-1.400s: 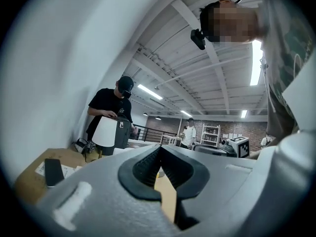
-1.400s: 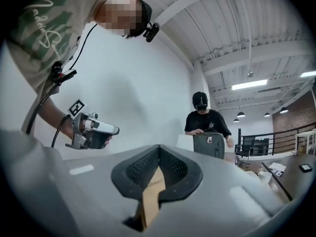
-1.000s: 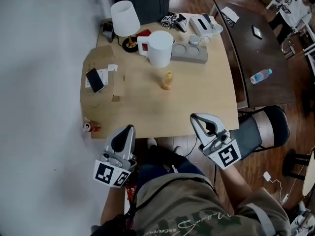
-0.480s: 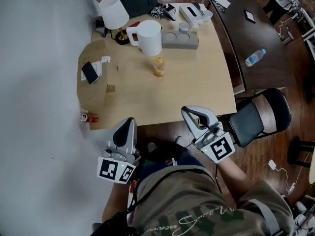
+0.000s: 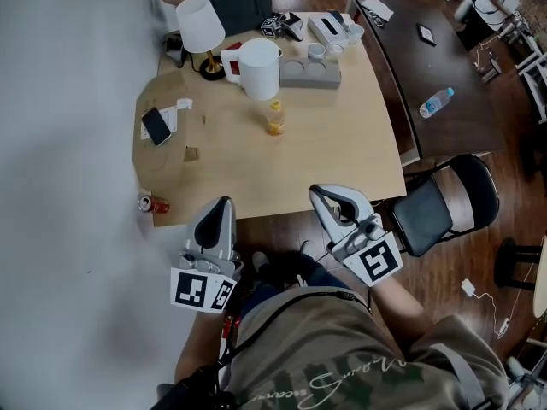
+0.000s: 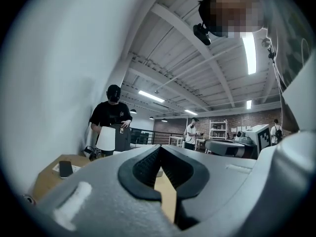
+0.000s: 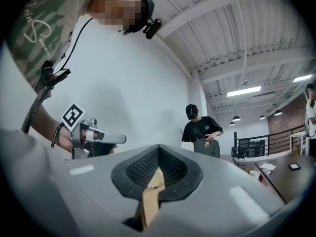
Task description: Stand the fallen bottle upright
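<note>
A small bottle of orange drink (image 5: 274, 120) stands upright in the middle of the tan table (image 5: 342, 148). A clear water bottle with a blue cap (image 5: 435, 102) lies on its side on the dark table (image 5: 402, 67) to the right. My left gripper (image 5: 225, 202) and right gripper (image 5: 316, 190) hover at the tan table's near edge, far from both bottles. Both point level toward the table. In the left gripper view the jaws of the left gripper (image 6: 159, 148) are shut on nothing. The right gripper (image 7: 158, 148) is shut and empty too.
At the table's far end stand a white lamp (image 5: 199, 26), a white pitcher (image 5: 258, 68) and a grey cup tray (image 5: 309, 73). A phone (image 5: 156, 125) lies at the left, a red can (image 5: 155, 203) by the near-left corner. A black chair (image 5: 446, 202) stands right. A person in black (image 6: 111, 115) stands behind the table.
The head view has swung, so the table sits higher and further left in the frame. Both grippers drifted a little with it, the right one leftward, and stayed shut.
</note>
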Demonstrator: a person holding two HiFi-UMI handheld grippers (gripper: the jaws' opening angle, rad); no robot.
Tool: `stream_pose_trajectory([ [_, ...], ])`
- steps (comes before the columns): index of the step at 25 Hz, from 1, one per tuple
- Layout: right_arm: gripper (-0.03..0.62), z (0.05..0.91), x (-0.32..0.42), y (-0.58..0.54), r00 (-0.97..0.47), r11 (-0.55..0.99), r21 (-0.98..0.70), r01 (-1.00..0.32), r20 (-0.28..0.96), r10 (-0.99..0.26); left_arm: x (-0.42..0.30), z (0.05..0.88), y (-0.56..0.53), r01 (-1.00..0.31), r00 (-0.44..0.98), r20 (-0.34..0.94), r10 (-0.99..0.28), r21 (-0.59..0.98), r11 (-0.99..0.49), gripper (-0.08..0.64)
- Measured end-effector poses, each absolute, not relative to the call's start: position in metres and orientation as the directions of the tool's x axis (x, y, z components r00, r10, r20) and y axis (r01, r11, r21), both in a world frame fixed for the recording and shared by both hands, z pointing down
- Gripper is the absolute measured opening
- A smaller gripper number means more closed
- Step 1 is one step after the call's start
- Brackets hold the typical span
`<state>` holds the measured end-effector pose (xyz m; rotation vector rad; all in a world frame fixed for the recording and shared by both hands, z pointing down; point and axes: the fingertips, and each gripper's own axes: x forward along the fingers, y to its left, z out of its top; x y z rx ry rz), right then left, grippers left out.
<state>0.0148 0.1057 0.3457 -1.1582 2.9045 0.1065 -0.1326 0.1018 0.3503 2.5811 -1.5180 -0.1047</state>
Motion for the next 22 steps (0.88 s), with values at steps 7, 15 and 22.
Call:
stream_pose_trajectory([
  [7,0.003,0.346,0.016,0.109,-0.730,0.729,0.046,-0.683,-0.025,-0.683,-0.122,0.341,0.110,-0.861,0.483,-0.022,-0.875,0.170,-0.480,0.003],
  [15,0.003,0.341,0.021,0.113,-0.740,0.738,0.056,-0.673,-0.039,-0.672,-0.120,0.336,0.118,-0.872,0.464,-0.022,-0.885,0.165,-0.461,0.003],
  [22,0.003,0.341,0.027,0.111,-0.739,0.737,0.055,-0.673,-0.040,-0.672,-0.115,0.330,0.117,-0.874,0.460,-0.030,-0.887,0.159,-0.459,0.003],
])
